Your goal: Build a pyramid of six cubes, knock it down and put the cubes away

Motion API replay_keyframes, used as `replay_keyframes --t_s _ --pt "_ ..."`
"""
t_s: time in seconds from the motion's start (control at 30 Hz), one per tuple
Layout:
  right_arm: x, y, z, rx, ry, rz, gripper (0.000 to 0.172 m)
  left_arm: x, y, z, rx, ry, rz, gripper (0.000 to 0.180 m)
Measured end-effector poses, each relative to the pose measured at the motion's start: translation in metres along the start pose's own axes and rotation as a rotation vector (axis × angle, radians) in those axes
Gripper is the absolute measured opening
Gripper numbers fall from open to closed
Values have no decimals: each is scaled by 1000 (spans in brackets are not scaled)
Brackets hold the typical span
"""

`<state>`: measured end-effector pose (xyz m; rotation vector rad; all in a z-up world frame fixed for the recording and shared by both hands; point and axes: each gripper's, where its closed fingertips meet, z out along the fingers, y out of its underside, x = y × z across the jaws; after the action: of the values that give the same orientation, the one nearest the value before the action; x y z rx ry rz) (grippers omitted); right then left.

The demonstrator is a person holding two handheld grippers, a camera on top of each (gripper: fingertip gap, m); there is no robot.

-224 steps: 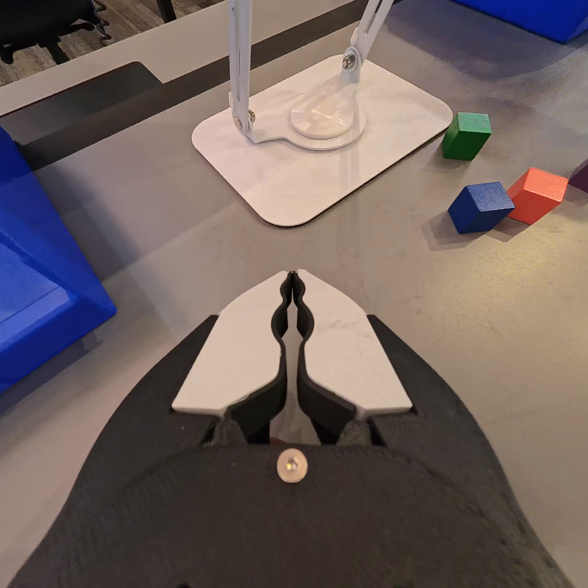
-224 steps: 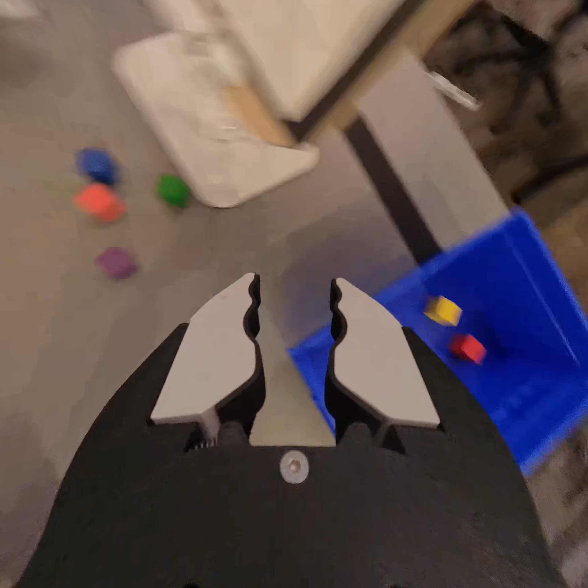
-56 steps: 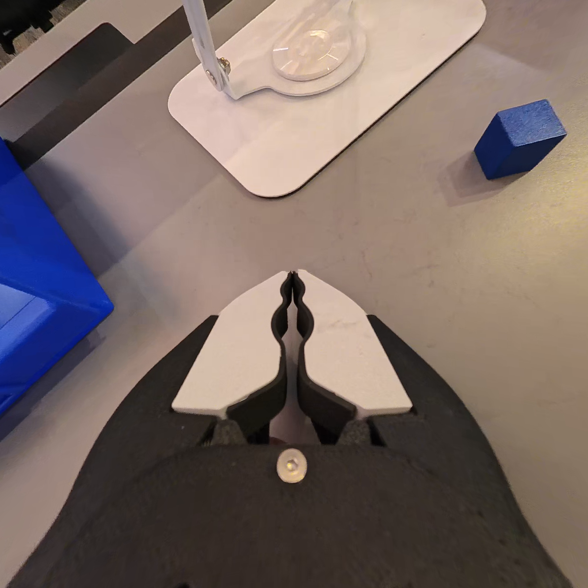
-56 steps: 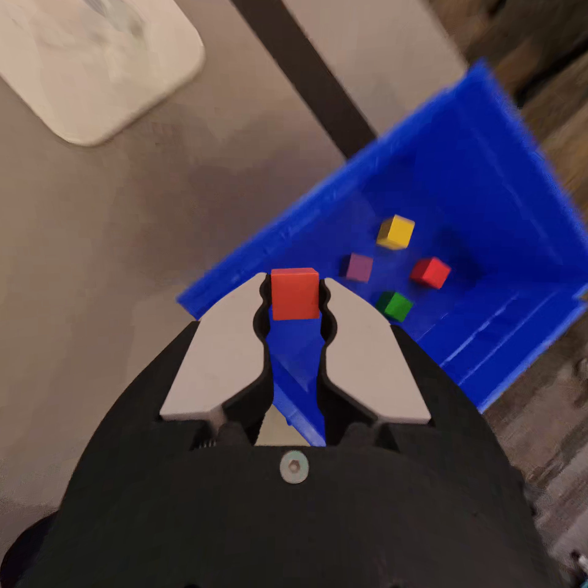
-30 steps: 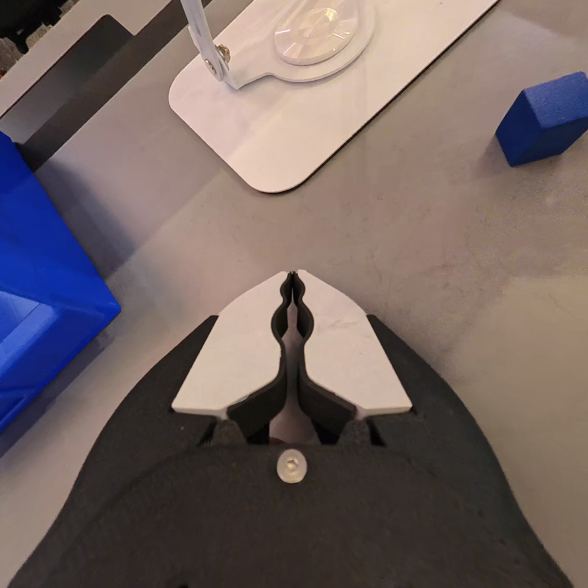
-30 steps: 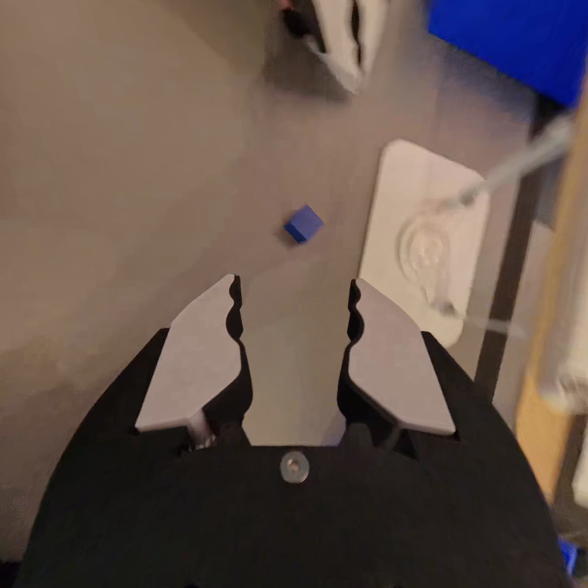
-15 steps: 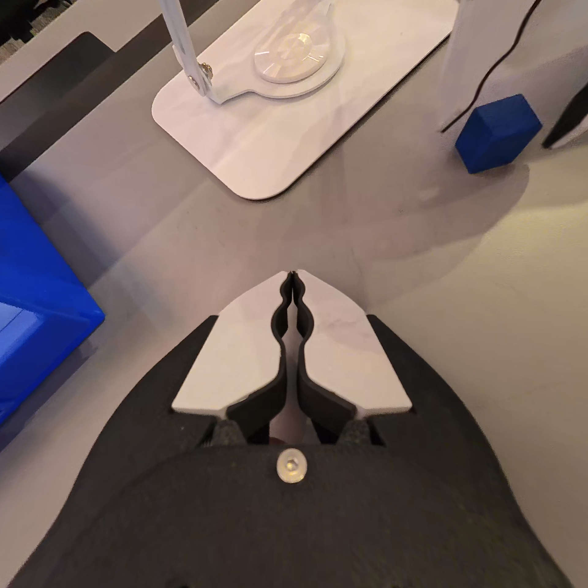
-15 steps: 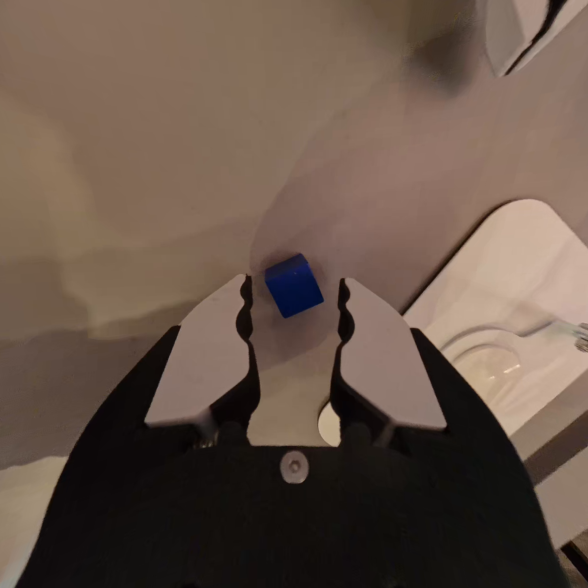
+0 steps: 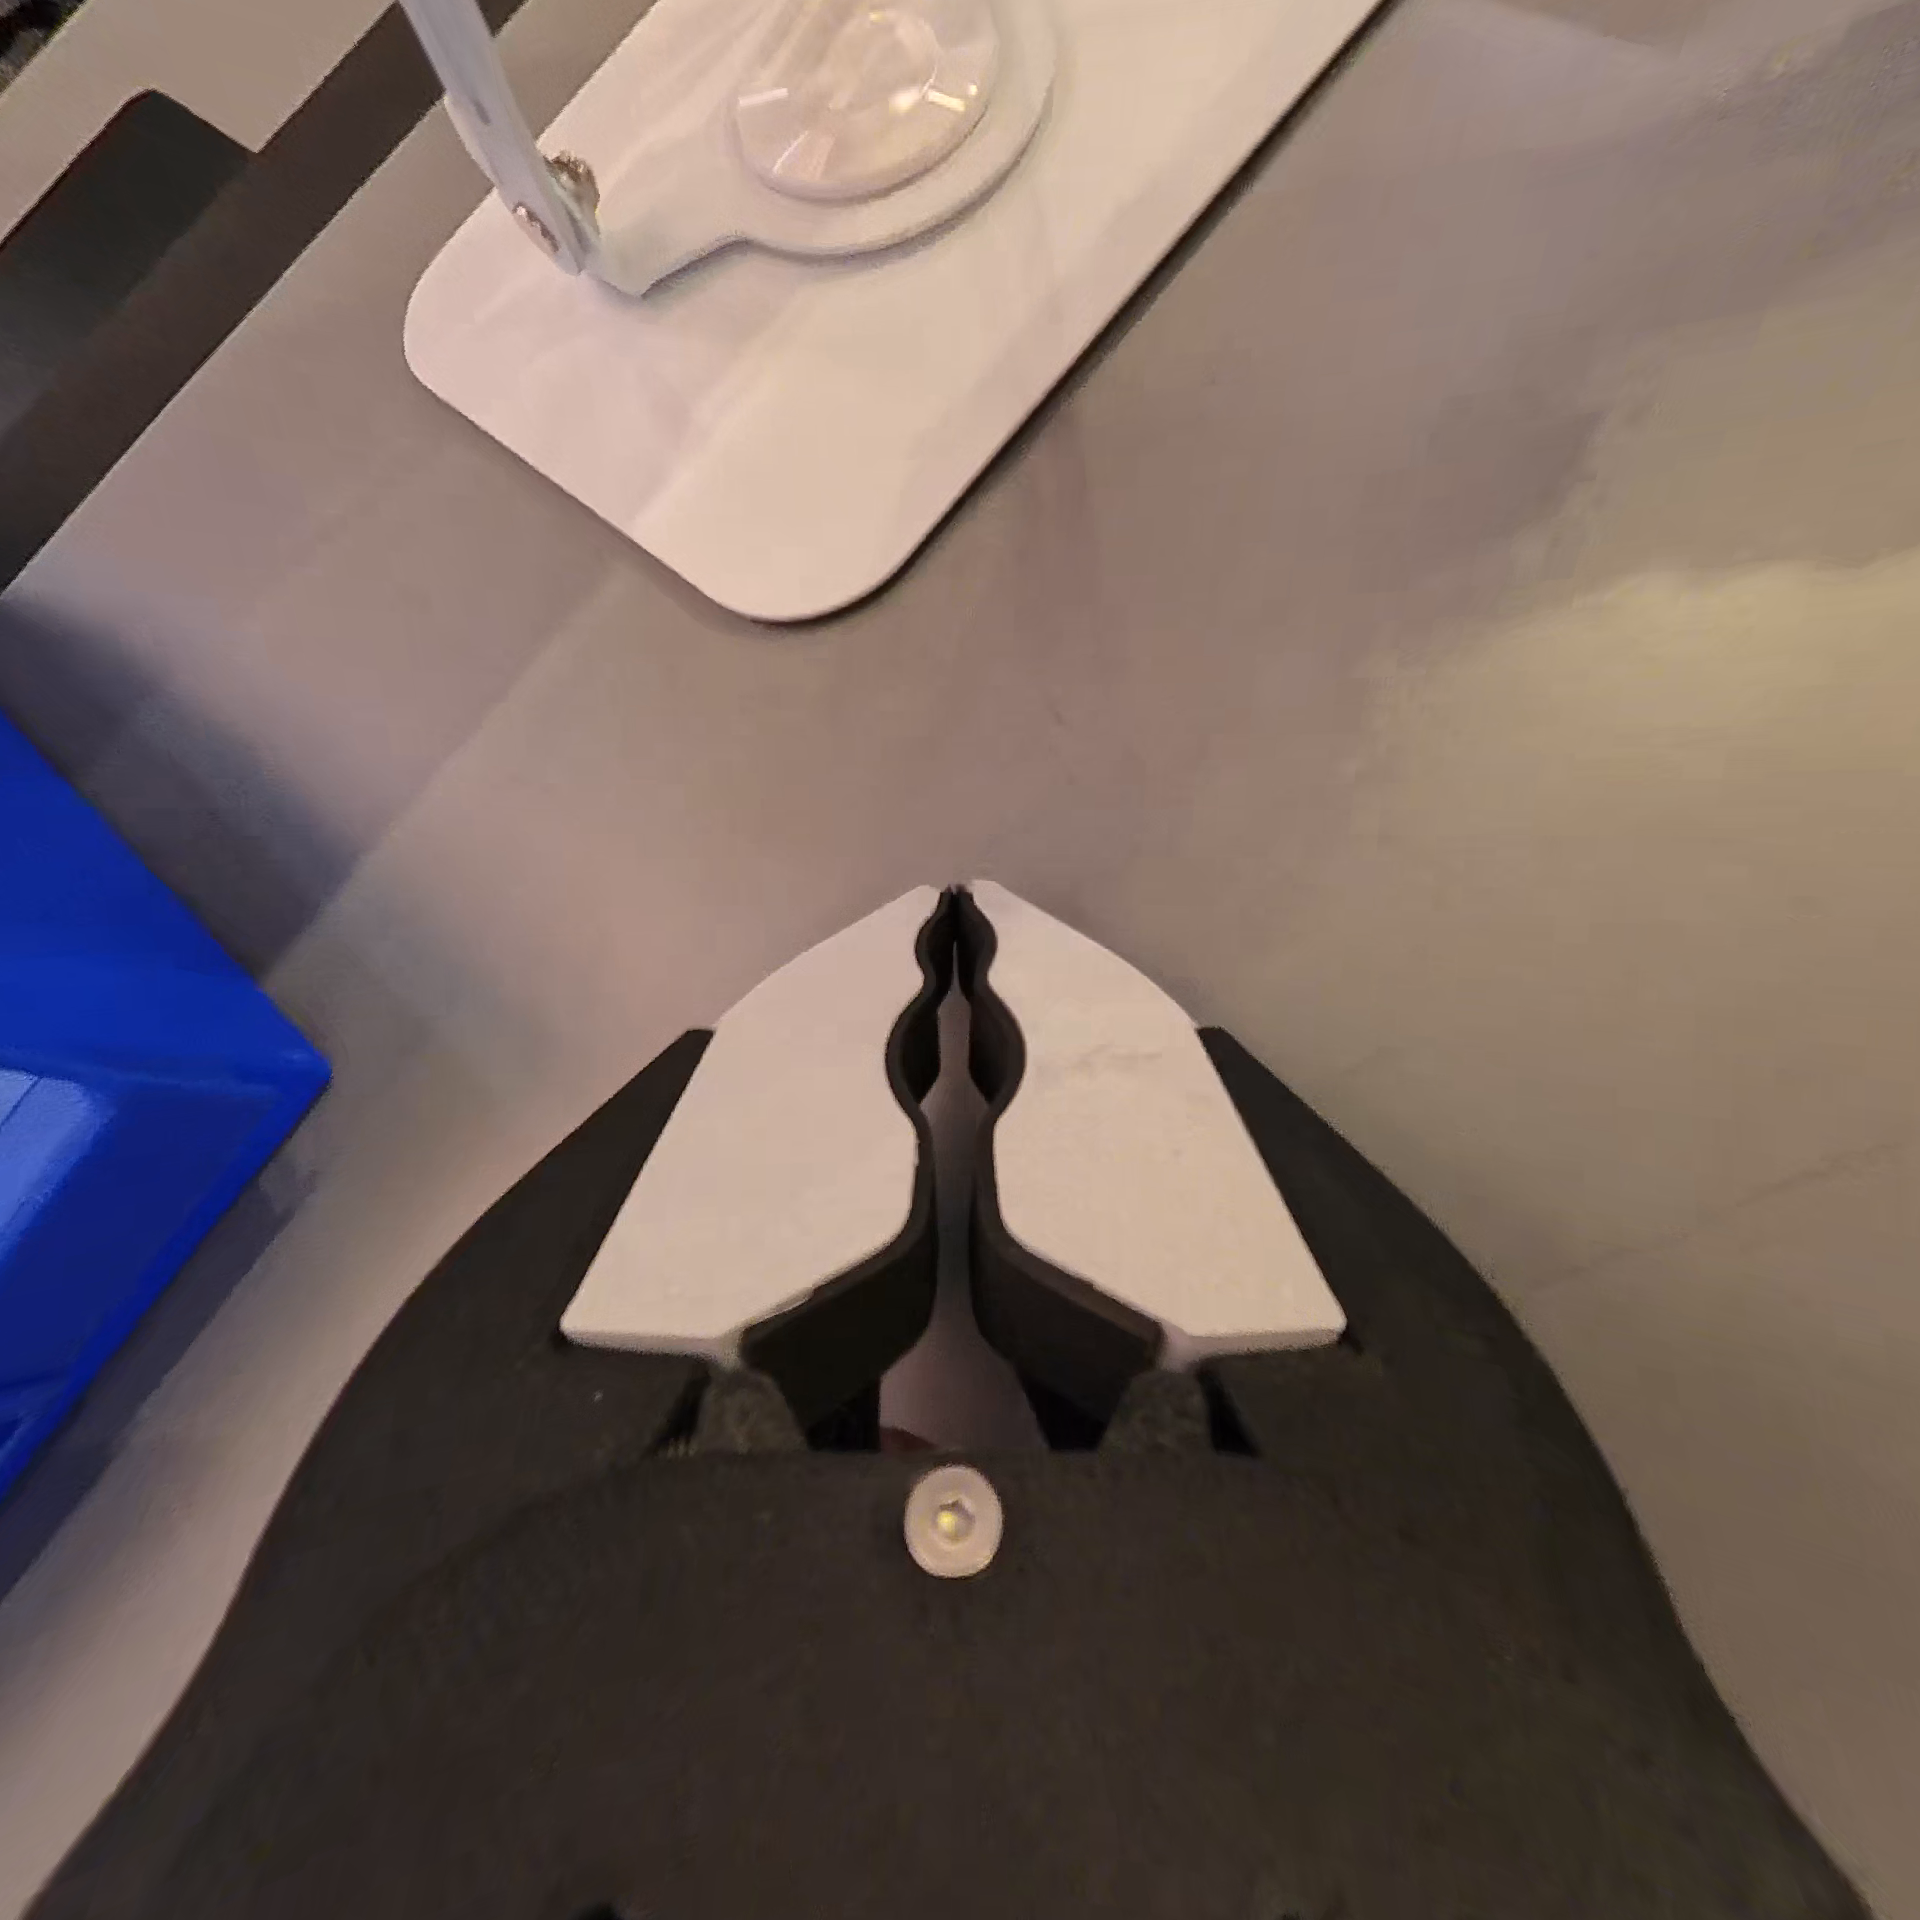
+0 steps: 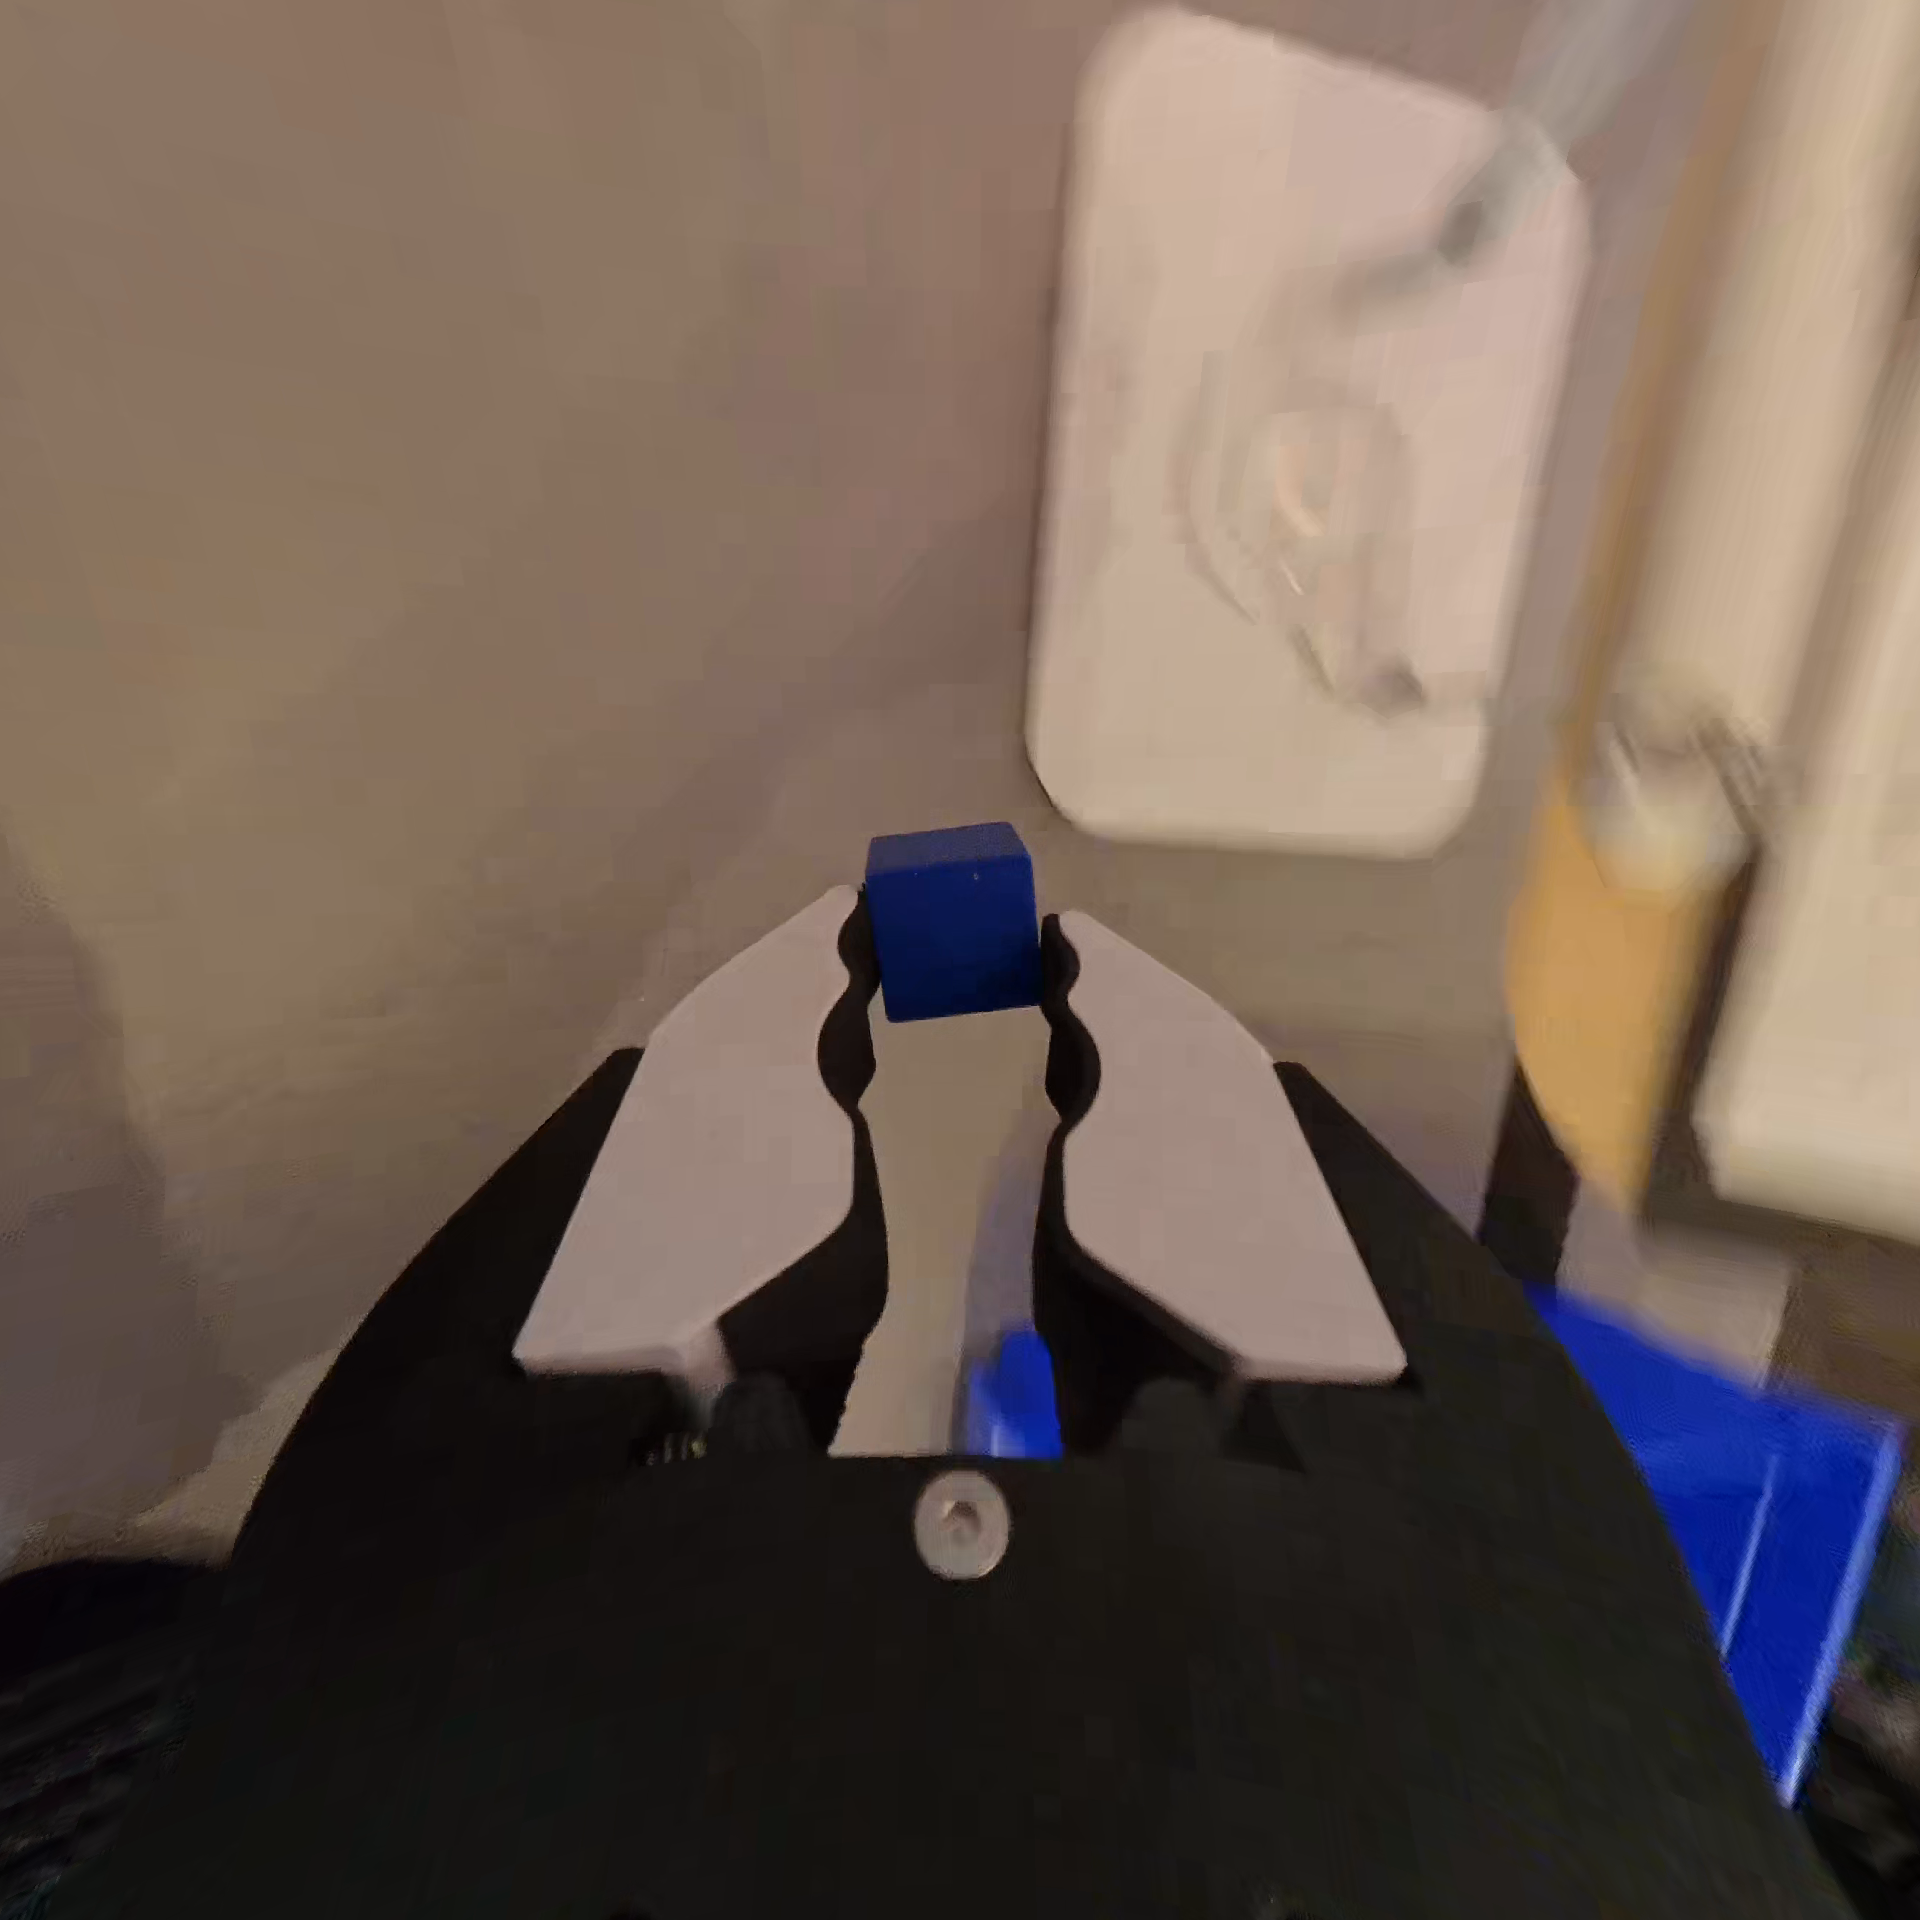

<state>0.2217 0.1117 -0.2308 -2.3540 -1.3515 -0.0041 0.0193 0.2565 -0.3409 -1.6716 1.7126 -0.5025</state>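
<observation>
The right tool (image 10: 954, 914) is clamped on a blue cube (image 10: 954, 920), both dark pads pressed against its side faces, and the cube hangs clear above the grey tabletop (image 10: 416, 520). Half a second ago that cube sat on the tabletop between spread fingers that did not touch it; a second ago the tool was wide open and well away from it. So the pick has just been made. The background smears with motion, and a corner of the blue bin (image 10: 1766, 1538) shows low on the right, partly behind the tool's body.

The left tool (image 9: 954, 891) is closed on nothing, its fingertips meeting, as in each earlier view. It hovers over the tabletop near the white lamp base (image 9: 790, 416), with another blue bin (image 9: 125, 1039) at its left edge. The cube that lay off to its right half a second ago is gone from its view.

Earlier views showed five cubes landing in the right-hand bin, so this is likely the sixth and last. What remains appears to be the carry to that bin and the release.
</observation>
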Motion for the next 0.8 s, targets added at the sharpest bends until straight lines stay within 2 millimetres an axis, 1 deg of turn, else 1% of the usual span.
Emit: replay_keyframes --t_s 0.03,0.1,0.13,0.17,0.2,0.23,0.3,0.33,0.43,0.5,0.57,0.67,0.7,0.77,0.8 --pt "14 24 -20 -2 51 97 30 -4 3 -1 -4 -3 8 0" --pt "47 81 -57 -28 188 315 30 -12 7 -3 -3 -5 10 0" --pt "60 112 -70 -49 243 427 30 -15 9 -4 -3 -5 9 0" --pt "70 141 -79 -65 281 531 30 -18 11 -5 -3 -5 6 0" --pt "78 167 -85 -73 319 636 30 -19 12 -5 -3 -3 5 0" --pt "84 193 -85 -94 346 739 30 -20 12 -5 -3 1 3 0" --pt "84 236 -73 -174 360 884 30 -19 12 -5 -3 2 8 0" --pt "82 252 -65 -210 355 935 30 -19 12 -6 -1 1 14 0" --pt "78 287 -39 -286 331 1059 31 -18 12 -6 1 -2 23 0" --pt "76 299 -24 -299 303 1121 31 -18 12 -6 2 -2 24 0" --pt "77 311 -15 -330 306 1153 31 -18 12 -6 2 0 25 0" --pt "75 325 -4 -368 278 1205 33 -18 12 -6 2 -1 27 0" --pt "75 328 -2 -387 276 1205 40 -18 12 -6 2 -1 28 0" --pt "77 328 -6 -388 304 1193 47 -17 12 -6 3 2 29 0" --pt "78 325 -12 -381 323 1187 49 -17 12 -7 3 4 29 0"
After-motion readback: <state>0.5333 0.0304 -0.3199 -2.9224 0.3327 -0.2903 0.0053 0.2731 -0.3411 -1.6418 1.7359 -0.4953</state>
